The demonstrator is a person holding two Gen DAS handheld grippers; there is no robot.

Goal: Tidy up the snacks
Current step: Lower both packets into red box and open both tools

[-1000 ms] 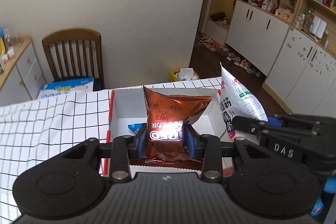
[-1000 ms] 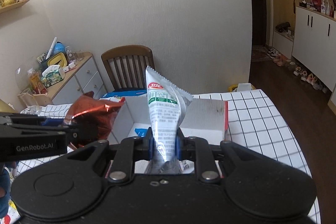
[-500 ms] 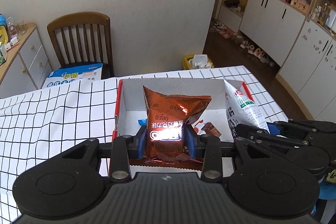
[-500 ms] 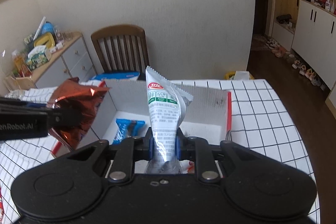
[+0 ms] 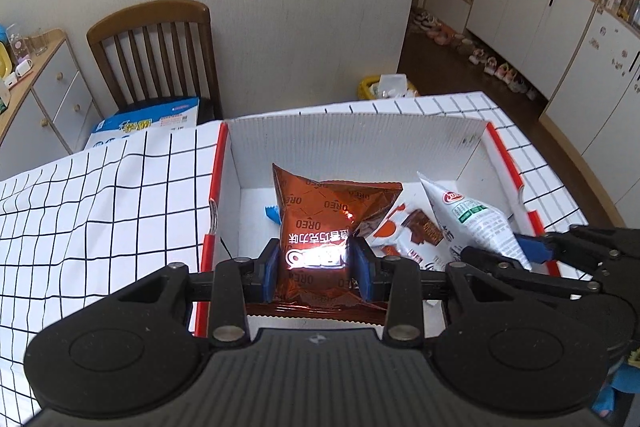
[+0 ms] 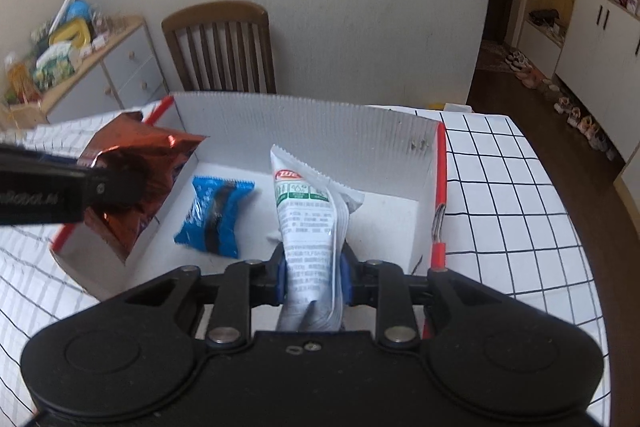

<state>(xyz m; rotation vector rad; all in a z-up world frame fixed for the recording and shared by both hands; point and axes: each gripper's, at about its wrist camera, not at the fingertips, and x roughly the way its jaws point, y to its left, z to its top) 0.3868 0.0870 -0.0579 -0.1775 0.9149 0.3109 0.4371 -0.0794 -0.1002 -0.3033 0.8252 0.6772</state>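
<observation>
My left gripper (image 5: 318,269) is shut on a brown Oreo packet (image 5: 324,223) and holds it over the near left part of a white cardboard box (image 5: 360,147) with red edges. My right gripper (image 6: 314,281) is shut on a white snack pouch (image 6: 312,211) with green print, held upright over the box's right side (image 6: 400,155). The pouch also shows in the left wrist view (image 5: 472,219), and the Oreo packet in the right wrist view (image 6: 136,179). A blue wrapped snack (image 6: 214,217) and a white and brown packet (image 5: 408,231) lie on the box floor.
The box stands on a table with a black-grid white cloth (image 5: 100,207). A wooden chair (image 5: 156,47) holding a blue and white carton (image 5: 148,123) stands behind the table. A drawer cabinet (image 6: 100,75) with clutter is at the left, white cupboards (image 5: 540,7) at the right.
Both grippers have moved forward and down over the box, each still holding its packet. The box floor and the snacks in it now show more fully.
</observation>
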